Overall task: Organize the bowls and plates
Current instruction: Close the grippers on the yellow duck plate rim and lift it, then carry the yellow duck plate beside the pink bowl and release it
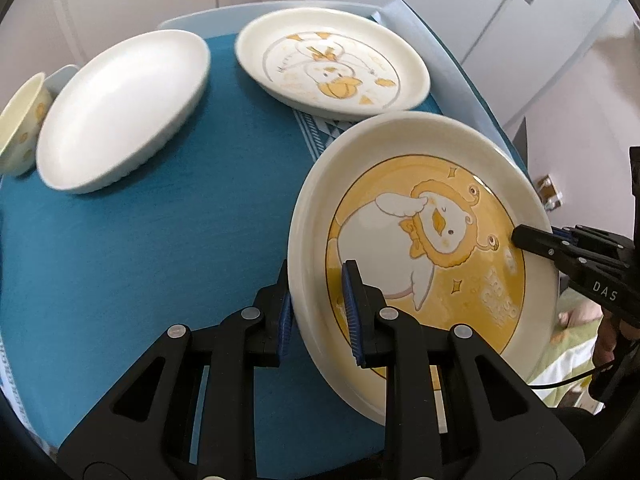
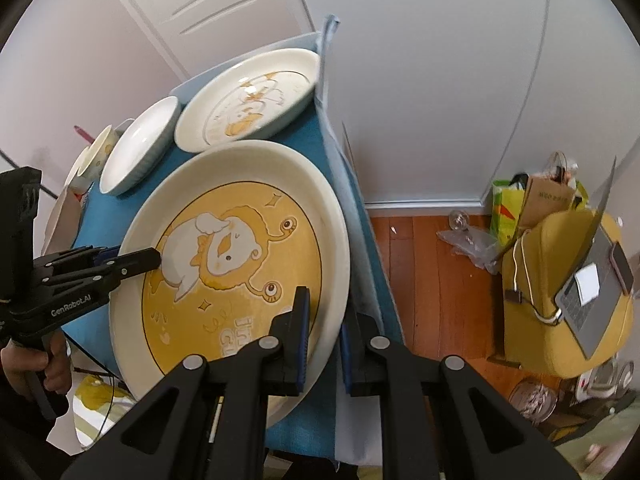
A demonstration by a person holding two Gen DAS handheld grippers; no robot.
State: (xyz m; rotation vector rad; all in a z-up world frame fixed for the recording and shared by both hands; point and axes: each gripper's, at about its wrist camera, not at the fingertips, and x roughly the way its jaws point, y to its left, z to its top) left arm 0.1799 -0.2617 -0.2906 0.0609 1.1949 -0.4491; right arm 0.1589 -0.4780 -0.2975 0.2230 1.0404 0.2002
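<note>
A large cream plate with a yellow duck picture [image 1: 400, 216] [image 2: 224, 248] is tilted over the blue tablecloth [image 1: 160, 240]. My left gripper [image 1: 318, 308] is shut on its near rim, one pad inside and one outside. My right gripper [image 2: 325, 344] is shut on the opposite rim, and its black finger also shows in the left wrist view [image 1: 528, 238]. Behind lie a cream duck plate [image 1: 332, 64] [image 2: 248, 100], a white deep oval dish [image 1: 124, 108] [image 2: 140, 148] and a small cream bowl [image 1: 22, 124] [image 2: 96, 152].
The table's right edge [image 2: 360, 208] drops to a wooden floor [image 2: 432, 280] with bags and a yellow chair holding a laptop [image 2: 588, 292]. A white door and walls stand behind the table. A hand [image 2: 48, 360] holds the left gripper's handle.
</note>
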